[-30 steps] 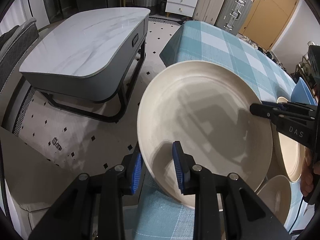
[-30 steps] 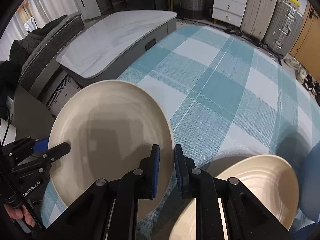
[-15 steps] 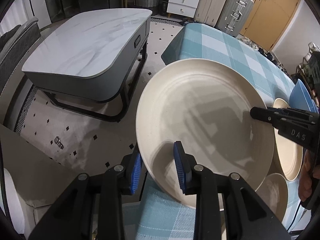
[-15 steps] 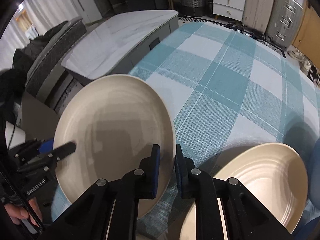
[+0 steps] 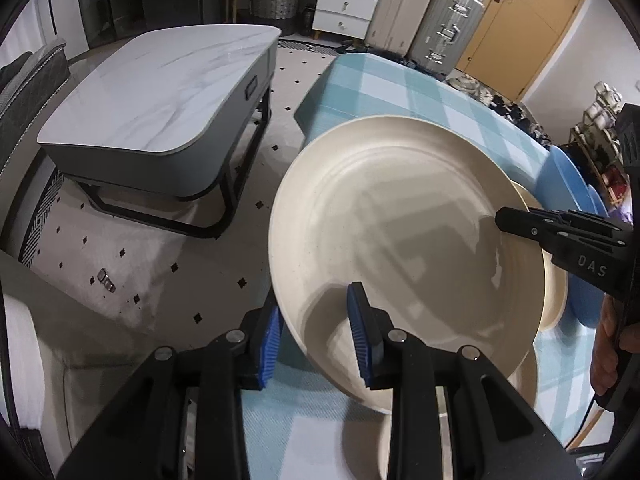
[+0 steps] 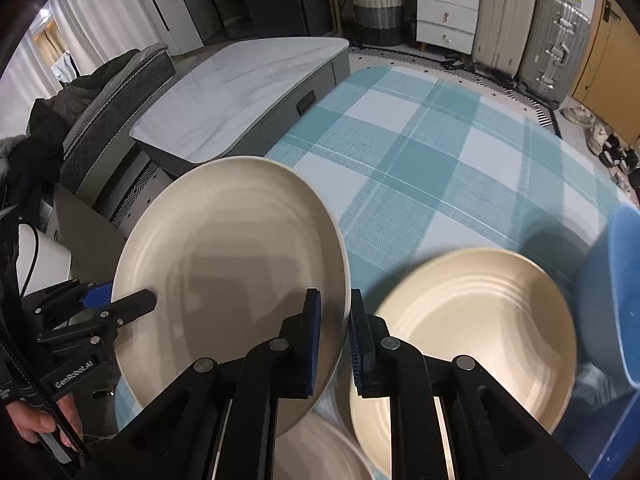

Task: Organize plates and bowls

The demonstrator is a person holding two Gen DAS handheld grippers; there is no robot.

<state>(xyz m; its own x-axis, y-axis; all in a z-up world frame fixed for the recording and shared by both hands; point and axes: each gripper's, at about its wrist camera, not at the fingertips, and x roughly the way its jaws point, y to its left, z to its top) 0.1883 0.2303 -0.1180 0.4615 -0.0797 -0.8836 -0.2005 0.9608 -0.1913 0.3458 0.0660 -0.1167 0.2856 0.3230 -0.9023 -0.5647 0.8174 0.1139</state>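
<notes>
A large cream plate (image 5: 400, 240) (image 6: 228, 260) hangs tilted above the table's left end, held at two sides. My left gripper (image 5: 316, 320) is shut on its near left rim, one blue pad above and one below. My right gripper (image 6: 334, 320) is shut on the opposite rim; in the left wrist view the right gripper (image 5: 520, 222) reaches in from the right. In the right wrist view the left gripper (image 6: 132, 304) grips at the lower left. A second cream plate (image 6: 468, 340) lies on the cloth below, partly covered in the left wrist view.
The table wears a teal checked cloth (image 6: 440, 152). A blue dish (image 6: 616, 292) (image 5: 572, 184) sits right of the second plate, and a cream bowl (image 6: 320, 452) lies under my fingers. A marble coffee table (image 5: 160, 92) stands to the left over tiled floor; suitcases and drawers line the back.
Both grippers have risen with the large cream plate between them, and it has shifted to the right, over the second cream plate. Neither grip has changed.
</notes>
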